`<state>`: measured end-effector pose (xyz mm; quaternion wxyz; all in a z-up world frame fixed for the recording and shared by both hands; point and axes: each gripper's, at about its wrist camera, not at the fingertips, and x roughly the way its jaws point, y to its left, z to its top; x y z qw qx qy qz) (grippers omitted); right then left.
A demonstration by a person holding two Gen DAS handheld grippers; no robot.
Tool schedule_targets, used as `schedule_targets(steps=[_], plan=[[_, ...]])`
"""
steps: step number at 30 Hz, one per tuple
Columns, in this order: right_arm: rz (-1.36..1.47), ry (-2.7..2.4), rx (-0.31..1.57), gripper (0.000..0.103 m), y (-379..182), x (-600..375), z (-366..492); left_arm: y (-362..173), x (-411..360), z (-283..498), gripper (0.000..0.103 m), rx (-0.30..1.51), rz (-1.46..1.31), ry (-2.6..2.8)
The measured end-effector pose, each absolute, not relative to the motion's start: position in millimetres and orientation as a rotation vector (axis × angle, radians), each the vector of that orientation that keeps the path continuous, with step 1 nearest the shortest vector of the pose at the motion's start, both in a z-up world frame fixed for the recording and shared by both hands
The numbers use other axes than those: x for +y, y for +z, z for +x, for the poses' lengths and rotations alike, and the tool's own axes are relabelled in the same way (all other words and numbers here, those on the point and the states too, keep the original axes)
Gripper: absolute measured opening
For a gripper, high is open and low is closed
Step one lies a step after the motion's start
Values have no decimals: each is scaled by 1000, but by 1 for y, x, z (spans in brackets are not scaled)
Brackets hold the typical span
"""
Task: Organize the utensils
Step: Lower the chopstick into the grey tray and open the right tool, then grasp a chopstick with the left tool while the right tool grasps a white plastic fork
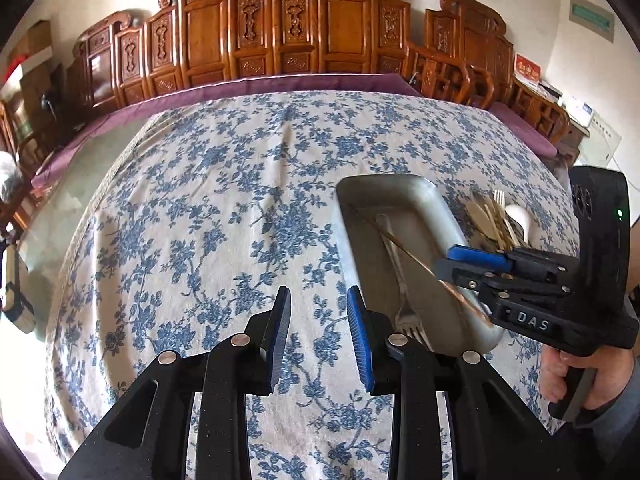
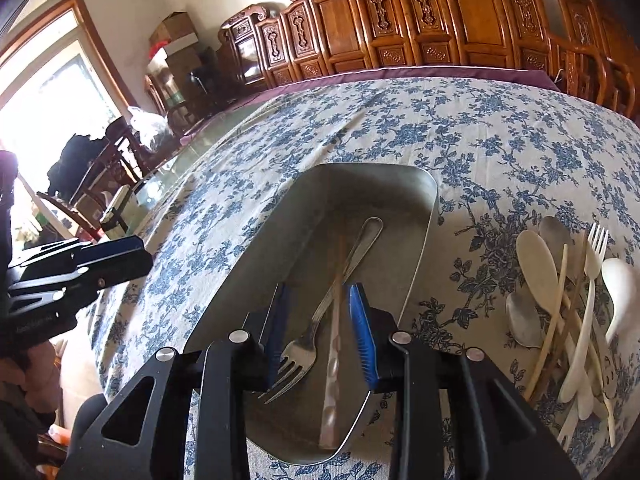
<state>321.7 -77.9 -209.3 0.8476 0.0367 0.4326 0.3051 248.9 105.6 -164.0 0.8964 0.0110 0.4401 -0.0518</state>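
Observation:
A metal tray (image 2: 424, 216) sits on the floral tablecloth; it also shows in the left wrist view (image 1: 400, 196). In it lie a metal fork (image 2: 320, 320) and a chopstick (image 2: 334, 332), crossed. My right gripper (image 2: 320, 324) hangs open just over the tray's near end, fingers either side of them, holding nothing. It shows at the right of the left wrist view (image 1: 460, 268). My left gripper (image 1: 318, 328) is open and empty over the cloth left of the tray. A pile of loose utensils (image 2: 568, 304) lies right of the tray.
The pile holds white plastic spoons, a white fork, metal spoons and chopsticks. Carved wooden chairs (image 1: 280, 36) line the table's far side. The cloth (image 1: 200, 200) left of the tray is bare. A window and clutter stand at the far left (image 2: 60, 92).

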Motion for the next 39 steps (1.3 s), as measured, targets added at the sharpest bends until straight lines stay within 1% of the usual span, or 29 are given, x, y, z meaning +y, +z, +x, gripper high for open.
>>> schedule_targets(steps=[5,6,7,8,15,20,24,30,31,33,34,35,39], plan=[[74,641,867,35,-190,-101,317,-160,88,248,28,912,27,-125],[62,633,852,35,-183,-110,314,-160,83,248,29,910,32,-131],[50,623,838,35,-178,-119,312,-159,75,248,39,906,38,-137],[37,609,823,35,-172,-131,309,-158,69,248,43,901,40,-144],[-42,438,808,35,-164,-221,310,-164,18,250,43,908,12,-220],[-8,370,815,35,-165,-269,322,-173,-32,258,43,919,12,-278],[3,376,815,35,-169,-280,331,-187,-68,261,43,936,53,-312],[28,408,841,35,-175,-279,338,-210,-94,266,43,990,50,-335],[29,410,842,35,-175,-279,338,-215,-99,266,43,997,59,-338],[14,413,833,35,-173,-275,337,-223,-106,268,37,1010,68,-342],[10,419,831,35,-172,-274,337,-228,-110,270,32,1021,68,-343],[5,428,829,35,-172,-272,336,-231,-111,271,30,1028,69,-344],[-3,430,835,35,-174,-269,334,-252,-117,278,26,1090,89,-329]])
